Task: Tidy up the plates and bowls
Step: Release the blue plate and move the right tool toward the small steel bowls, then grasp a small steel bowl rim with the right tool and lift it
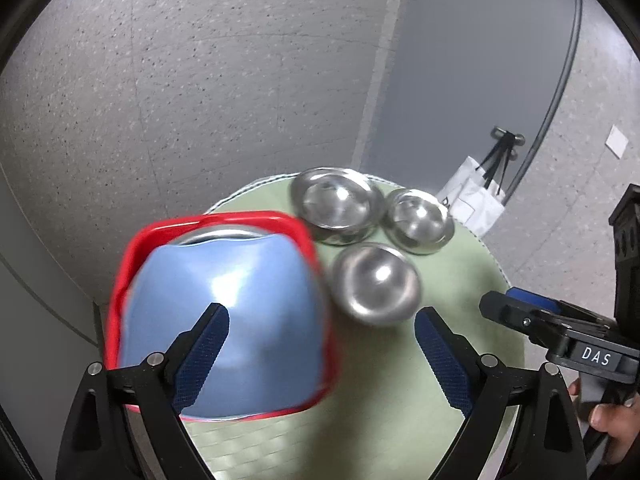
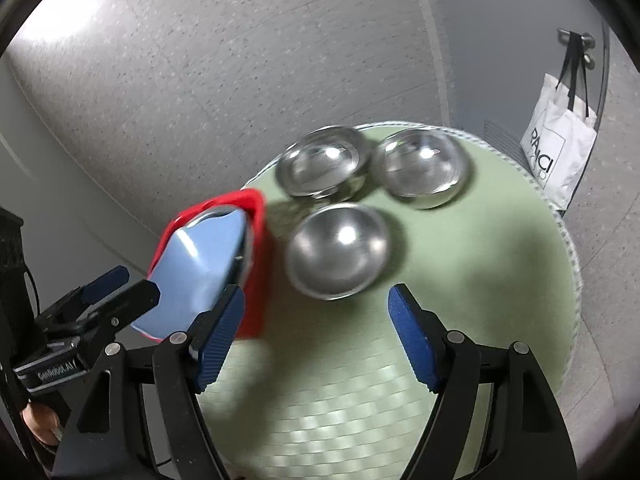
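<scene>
A red square plate (image 1: 132, 248) lies at the table's left edge with a blue plate (image 1: 224, 320) on it and a steel rim (image 1: 224, 236) showing between them; the stack also shows in the right wrist view (image 2: 200, 268). Three steel bowls stand behind: a near one (image 1: 376, 284) (image 2: 338, 252), a far left one (image 1: 336, 206) (image 2: 320, 164) and a far right one (image 1: 418, 222) (image 2: 420, 168). My left gripper (image 1: 322, 320) is open above the blue plate's right side. My right gripper (image 2: 316, 304) is open just before the near bowl, and shows in the left wrist view (image 1: 516, 300).
The round table (image 2: 500, 240) carries a green woven mat. A grey speckled floor lies around it. A white tote bag (image 2: 560, 152) hangs from a door handle at the far right. The front half of the mat (image 1: 380, 380) holds nothing.
</scene>
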The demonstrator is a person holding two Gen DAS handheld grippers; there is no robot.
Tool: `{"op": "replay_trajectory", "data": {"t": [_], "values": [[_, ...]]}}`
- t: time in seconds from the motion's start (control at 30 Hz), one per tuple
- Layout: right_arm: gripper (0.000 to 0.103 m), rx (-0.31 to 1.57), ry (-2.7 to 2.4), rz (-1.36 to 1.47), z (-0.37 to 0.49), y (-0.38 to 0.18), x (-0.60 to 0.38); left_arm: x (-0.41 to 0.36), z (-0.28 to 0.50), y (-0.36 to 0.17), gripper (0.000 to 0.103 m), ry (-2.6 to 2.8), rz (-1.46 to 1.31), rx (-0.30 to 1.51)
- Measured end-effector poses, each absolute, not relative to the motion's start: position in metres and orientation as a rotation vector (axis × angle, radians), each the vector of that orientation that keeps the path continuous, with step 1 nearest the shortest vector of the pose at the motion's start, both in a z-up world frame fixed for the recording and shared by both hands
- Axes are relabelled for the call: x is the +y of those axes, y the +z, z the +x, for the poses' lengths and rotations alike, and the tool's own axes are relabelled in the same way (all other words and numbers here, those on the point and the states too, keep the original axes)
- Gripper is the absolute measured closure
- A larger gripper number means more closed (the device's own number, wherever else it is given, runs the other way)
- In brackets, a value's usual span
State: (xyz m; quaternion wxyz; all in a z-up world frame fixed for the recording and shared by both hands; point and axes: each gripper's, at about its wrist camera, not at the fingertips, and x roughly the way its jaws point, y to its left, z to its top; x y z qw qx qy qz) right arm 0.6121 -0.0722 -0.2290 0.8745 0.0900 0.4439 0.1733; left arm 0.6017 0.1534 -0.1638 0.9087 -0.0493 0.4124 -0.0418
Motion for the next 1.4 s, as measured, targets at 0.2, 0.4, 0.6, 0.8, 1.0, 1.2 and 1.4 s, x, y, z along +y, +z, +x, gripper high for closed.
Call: {"op": "replay_trajectory", "data": {"t": [0.2, 0.4, 0.6, 0.8, 1.0, 1.2, 1.4], "values": [[0.027, 0.958, 0.420, 0.143, 0.644, -0.231, -0.138, 0.085, 0.627, -0.170, 0.012, -0.026, -0.180, 0.876], [0.027, 0.989, 0.441, 0.123, 0.687, -0.236, -0.187, 0.038, 0.672, -0.184, 0.012, 0.022, -0.263, 0.930], [0.027, 1.003, 0.436, 0.126, 0.734, -0.245, -0.208, 0.016, 0.731, -0.205, 0.012, 0.091, -0.266, 0.987], [0.027, 1.042, 0.410, 0.137, 0.783, -0.266, -0.215, 0.008, 0.786, -0.233, 0.016, 0.117, -0.271, 1.044], [0.029, 1.095, 0.404, 0.131, 0.818, -0.292, -0.205, 0.000, 0.835, -0.265, 0.026, 0.108, -0.279, 1.110], [0.044, 1.152, 0.423, 0.142, 0.844, -0.316, -0.195, -0.002, 0.877, -0.289, 0.040, 0.094, -0.241, 1.151], [0.060, 1.195, 0.471, 0.164, 0.857, -0.330, -0.185, 0.003, 0.911, -0.311, 0.063, 0.072, -0.222, 1.188]]}}
